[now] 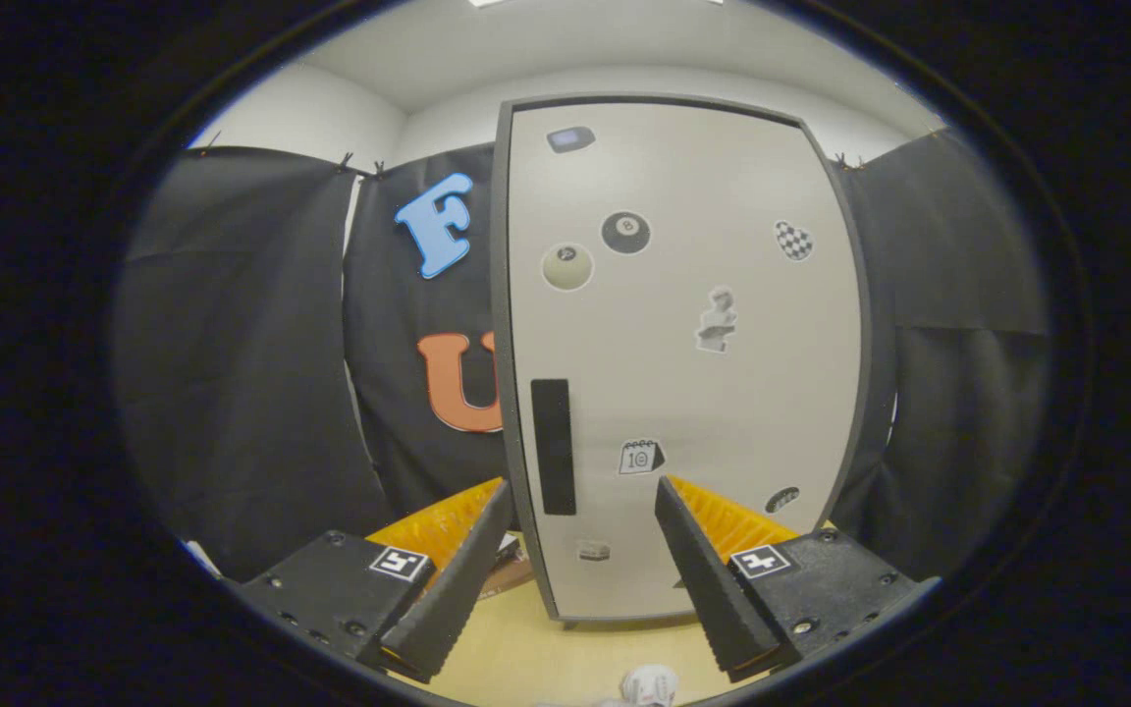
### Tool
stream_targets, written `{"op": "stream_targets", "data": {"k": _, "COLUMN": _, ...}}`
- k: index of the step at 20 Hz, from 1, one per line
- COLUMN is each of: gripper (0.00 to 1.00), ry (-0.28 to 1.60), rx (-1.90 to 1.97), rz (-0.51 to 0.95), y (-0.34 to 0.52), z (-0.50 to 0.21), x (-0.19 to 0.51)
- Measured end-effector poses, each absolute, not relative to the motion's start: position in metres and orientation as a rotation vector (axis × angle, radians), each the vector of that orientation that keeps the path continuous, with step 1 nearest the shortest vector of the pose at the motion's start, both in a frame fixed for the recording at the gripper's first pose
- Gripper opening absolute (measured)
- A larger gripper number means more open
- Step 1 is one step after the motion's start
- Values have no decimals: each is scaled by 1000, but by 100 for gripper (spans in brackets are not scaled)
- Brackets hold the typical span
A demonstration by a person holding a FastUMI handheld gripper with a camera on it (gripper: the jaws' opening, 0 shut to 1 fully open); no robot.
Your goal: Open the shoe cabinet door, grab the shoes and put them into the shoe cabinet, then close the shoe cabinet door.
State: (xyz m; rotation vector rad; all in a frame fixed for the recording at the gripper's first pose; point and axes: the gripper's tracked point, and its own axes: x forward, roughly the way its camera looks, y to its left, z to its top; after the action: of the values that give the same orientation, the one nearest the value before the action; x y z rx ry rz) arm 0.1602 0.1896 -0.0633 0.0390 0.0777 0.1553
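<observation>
Jaws [580, 496] apart before shut cabinet door [683, 353]

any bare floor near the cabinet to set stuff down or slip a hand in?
Bare wood floor lies between the open gripper fingers, bordered ahead by the shut cabinet door. A white shoe crowds its near end. Something brownish sits left of the cabinet base, too hidden to identify.

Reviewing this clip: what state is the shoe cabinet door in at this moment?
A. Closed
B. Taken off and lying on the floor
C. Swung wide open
A: the shoe cabinet door sits flush in its dark frame, its black handle untouched, with the gripper open just ahead of it.
</observation>
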Motion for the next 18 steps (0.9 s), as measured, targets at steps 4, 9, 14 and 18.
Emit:
{"op": "stream_targets", "data": {"k": 4, "gripper": 95, "ry": 105, "rx": 26, "rz": 145, "y": 201, "z": -72, "x": 211}}
{"op": "stream_targets", "data": {"k": 9, "gripper": 84, "ry": 145, "rx": 29, "rz": 154, "y": 212, "z": -87, "x": 252}}
{"op": "stream_targets", "data": {"k": 14, "gripper": 54, "ry": 161, "rx": 42, "rz": 139, "y": 215, "z": -95, "x": 263}}
{"op": "stream_targets", "data": {"k": 18, "gripper": 40, "ry": 162, "rx": 30, "rz": 120, "y": 215, "z": -96, "x": 264}}
